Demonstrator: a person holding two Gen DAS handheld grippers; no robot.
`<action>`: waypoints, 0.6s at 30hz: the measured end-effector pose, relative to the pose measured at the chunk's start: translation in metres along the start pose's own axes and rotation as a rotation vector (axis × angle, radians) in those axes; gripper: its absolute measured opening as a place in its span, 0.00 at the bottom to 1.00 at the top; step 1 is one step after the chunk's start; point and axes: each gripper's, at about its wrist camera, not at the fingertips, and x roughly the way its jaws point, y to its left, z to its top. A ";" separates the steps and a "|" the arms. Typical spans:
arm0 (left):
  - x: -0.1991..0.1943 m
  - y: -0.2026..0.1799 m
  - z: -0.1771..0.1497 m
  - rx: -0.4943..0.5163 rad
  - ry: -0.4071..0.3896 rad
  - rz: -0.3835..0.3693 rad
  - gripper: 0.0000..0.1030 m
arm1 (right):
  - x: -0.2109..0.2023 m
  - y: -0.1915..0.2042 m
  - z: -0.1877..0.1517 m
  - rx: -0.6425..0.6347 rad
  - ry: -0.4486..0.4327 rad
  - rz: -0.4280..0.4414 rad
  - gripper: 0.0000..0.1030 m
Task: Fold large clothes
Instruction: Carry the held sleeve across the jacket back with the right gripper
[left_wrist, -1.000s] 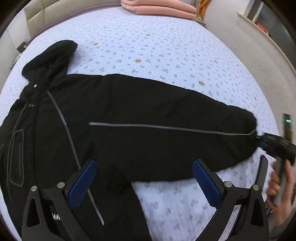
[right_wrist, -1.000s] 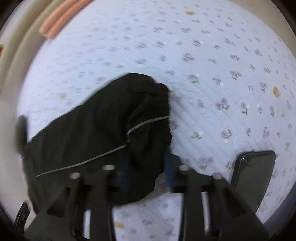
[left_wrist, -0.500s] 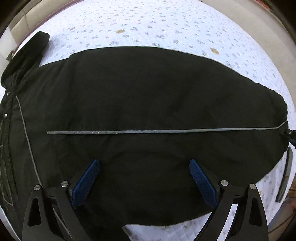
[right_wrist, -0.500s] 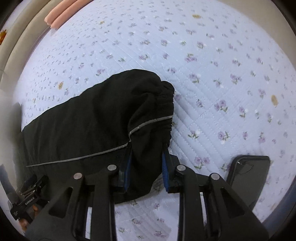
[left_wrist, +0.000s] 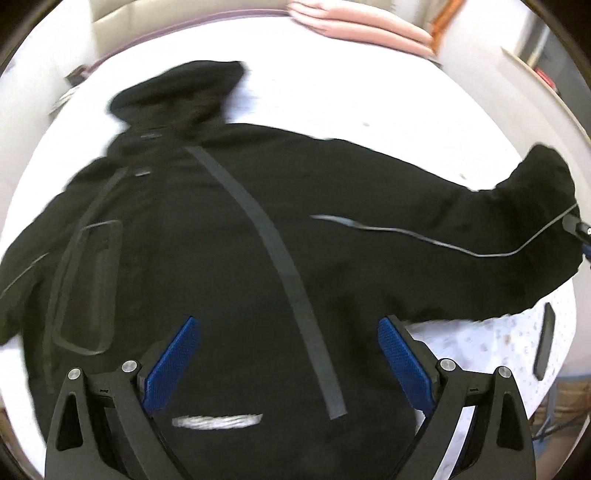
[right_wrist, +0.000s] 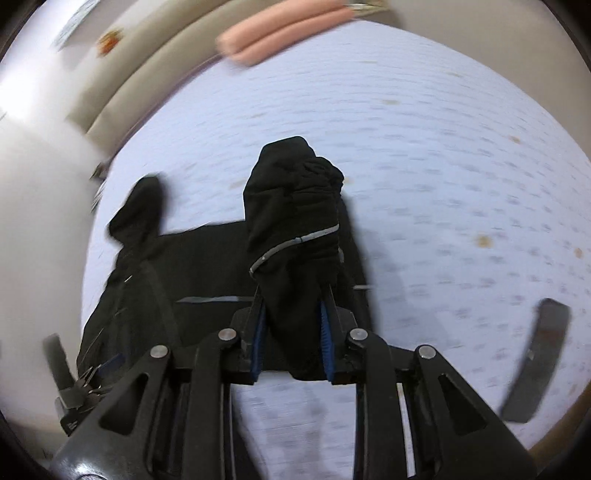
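Note:
A black hooded jacket (left_wrist: 221, 240) with grey piping lies spread on the bed, hood (left_wrist: 177, 96) toward the headboard. My left gripper (left_wrist: 288, 354) is open and empty, hovering above the jacket's body. My right gripper (right_wrist: 293, 332) is shut on the jacket's sleeve cuff (right_wrist: 295, 206) and holds it lifted above the bed. In the left wrist view the raised sleeve (left_wrist: 535, 206) stretches to the far right, where the right gripper's tip shows at the edge. The rest of the jacket (right_wrist: 155, 288) lies below and left in the right wrist view.
The bed has a white floral quilt (right_wrist: 461, 166). Folded pink bedding (left_wrist: 362, 26) lies by the headboard, also in the right wrist view (right_wrist: 280, 33). A dark phone (right_wrist: 535, 358) lies near the bed's edge, also in the left wrist view (left_wrist: 545, 339).
My right gripper has lifted the sleeve cuff up and swung it toward the jacket's body. My left gripper has pulled back and shifted over the jacket's torso, still open.

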 end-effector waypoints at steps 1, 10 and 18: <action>-0.006 0.019 -0.003 -0.012 -0.005 0.012 0.95 | 0.005 0.021 -0.002 -0.027 0.002 0.012 0.22; -0.044 0.190 -0.027 -0.101 -0.035 0.145 0.95 | 0.086 0.228 -0.050 -0.297 0.061 0.092 0.22; -0.045 0.309 -0.047 -0.228 -0.024 0.191 0.95 | 0.189 0.346 -0.094 -0.425 0.183 0.110 0.21</action>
